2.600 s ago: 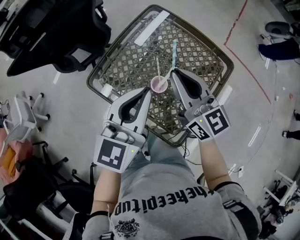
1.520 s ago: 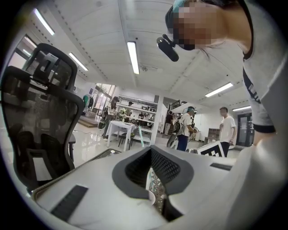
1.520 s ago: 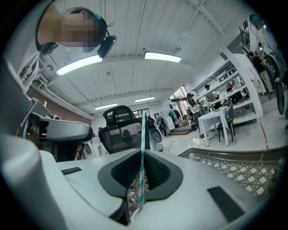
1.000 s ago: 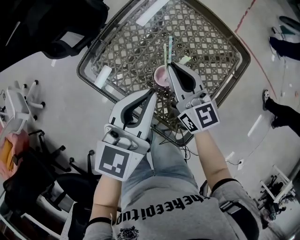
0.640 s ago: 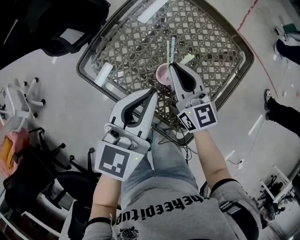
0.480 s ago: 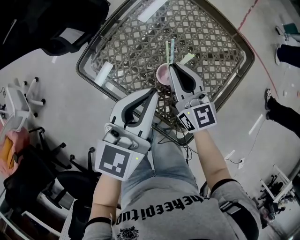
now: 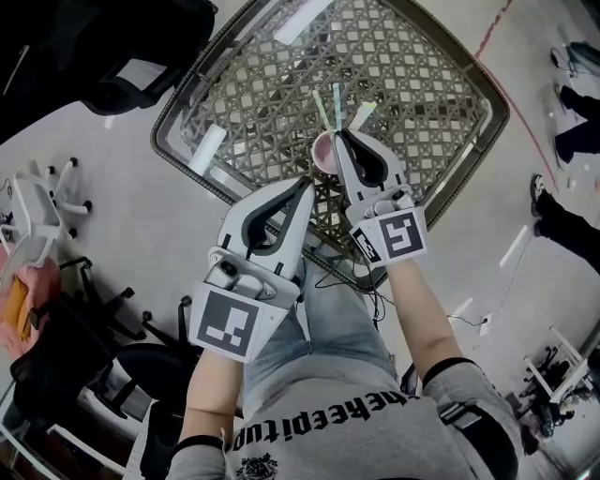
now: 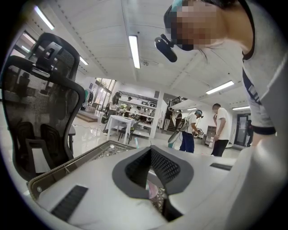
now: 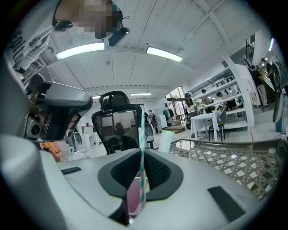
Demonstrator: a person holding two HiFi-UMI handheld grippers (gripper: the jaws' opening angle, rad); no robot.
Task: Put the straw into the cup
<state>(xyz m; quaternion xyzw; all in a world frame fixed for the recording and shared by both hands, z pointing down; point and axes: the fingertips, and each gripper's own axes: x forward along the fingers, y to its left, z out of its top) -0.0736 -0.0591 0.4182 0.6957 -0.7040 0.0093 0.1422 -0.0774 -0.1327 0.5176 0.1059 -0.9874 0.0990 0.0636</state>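
Observation:
A pink cup (image 7: 322, 156) stands on the glass-topped wicker table (image 7: 422, 56). My right gripper (image 7: 339, 137) is shut on a teal-and-white striped straw (image 7: 335, 97), right at the cup's far rim. In the right gripper view the straw (image 9: 142, 130) runs upright between the closed jaws of the right gripper (image 9: 141, 151), with the cup (image 9: 133, 197) just below. My left gripper (image 7: 304, 184) is shut on nothing, its tip just short of the cup's near side. The cup (image 8: 152, 191) shows through the loop of the left gripper (image 8: 150, 148). The straw's lower end is hidden.
A white roll (image 7: 206, 150) lies at the table's left edge and a white strip (image 7: 305, 19) at its far edge. A green-tipped stick (image 7: 362, 114) lies beside the cup. Black office chairs (image 7: 94, 47) stand to the left; people stand at the right.
My right gripper with the straw has shifted a little to the left, closer over the cup. The left gripper has stayed where it was.

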